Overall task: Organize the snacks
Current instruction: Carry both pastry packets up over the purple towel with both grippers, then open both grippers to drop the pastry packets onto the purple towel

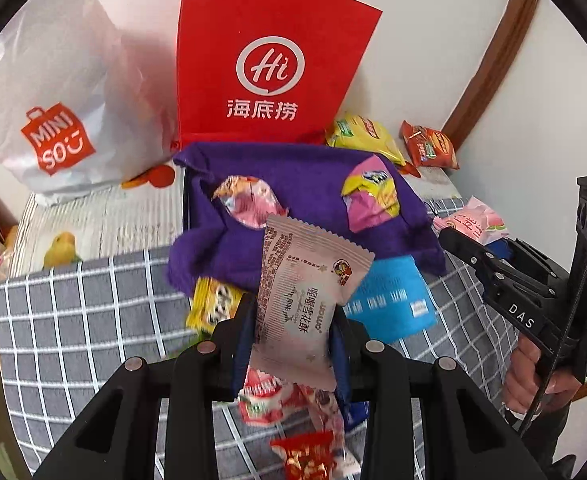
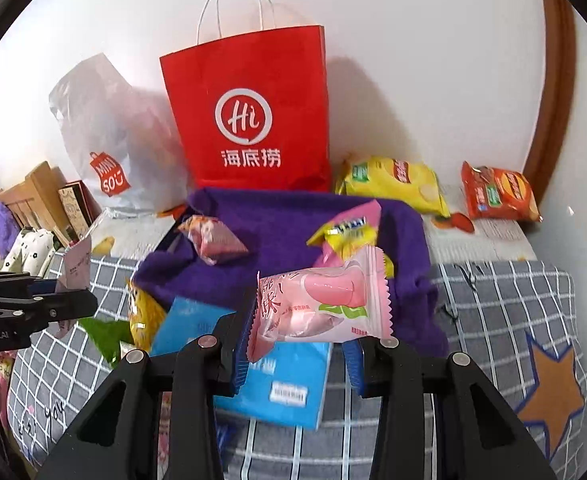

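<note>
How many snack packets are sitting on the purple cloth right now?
2: a pink wrapped packet toward its left side and a pink-and-yellow packet toward its right. Folds could hide more.

Black tongs (image 1: 293, 336) with blue pads (image 2: 240, 354), round silver screws, white "DAS" lettering.

The black left hand-held gripper (image 1: 293, 322) tilts downward, jaws clamped; the black right hand-held gripper (image 2: 299, 330) likewise, gripped by a bare hand (image 1: 533, 376).

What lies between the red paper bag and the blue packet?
The purple cloth lies between the red paper bag and the blue packet, carrying two small snacks; the right wrist view shows it.
</note>
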Available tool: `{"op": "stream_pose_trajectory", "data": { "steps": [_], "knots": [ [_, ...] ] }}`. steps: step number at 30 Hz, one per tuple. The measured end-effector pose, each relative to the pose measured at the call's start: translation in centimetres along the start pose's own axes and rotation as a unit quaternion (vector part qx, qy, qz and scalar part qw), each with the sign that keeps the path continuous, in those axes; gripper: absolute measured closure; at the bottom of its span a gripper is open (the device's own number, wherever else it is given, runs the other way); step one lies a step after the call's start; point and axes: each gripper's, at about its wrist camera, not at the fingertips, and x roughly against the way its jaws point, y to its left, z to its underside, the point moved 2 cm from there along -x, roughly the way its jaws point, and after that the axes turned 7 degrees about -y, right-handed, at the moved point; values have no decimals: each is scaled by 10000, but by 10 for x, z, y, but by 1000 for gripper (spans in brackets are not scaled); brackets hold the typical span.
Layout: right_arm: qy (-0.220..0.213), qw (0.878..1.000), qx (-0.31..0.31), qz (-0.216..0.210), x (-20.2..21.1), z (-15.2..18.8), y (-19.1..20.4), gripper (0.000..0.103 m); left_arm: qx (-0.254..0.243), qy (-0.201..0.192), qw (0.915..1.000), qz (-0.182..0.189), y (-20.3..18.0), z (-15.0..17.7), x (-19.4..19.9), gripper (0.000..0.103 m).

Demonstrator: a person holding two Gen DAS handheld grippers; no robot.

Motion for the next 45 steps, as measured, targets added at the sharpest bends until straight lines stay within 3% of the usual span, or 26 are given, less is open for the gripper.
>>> {"op": "stream_pose_trajectory", "data": {
  "steps": [13,22,29,36,45],
  "knots": [
    [10,9999,83,-107,-47,-34,-12,64,102,5,9999,-14,9,-47,-42,71],
    [-19,9996,265,-91,-76,-62,-23,64,314,285,9991,-57,23,-62,-84,71],
    [249,9991,154,-318,-104,-49,-32,64,414,630,9972,-20,34,-51,-115,71],
    [741,9963,212,-372,-130,-37,-37,64,642,693,9955,86,42,-44,-133,71],
    [993,9916,544,-633,-132,-29,-27,64,603,735,9954,143,42,-42,-140,71]
  ]
}}
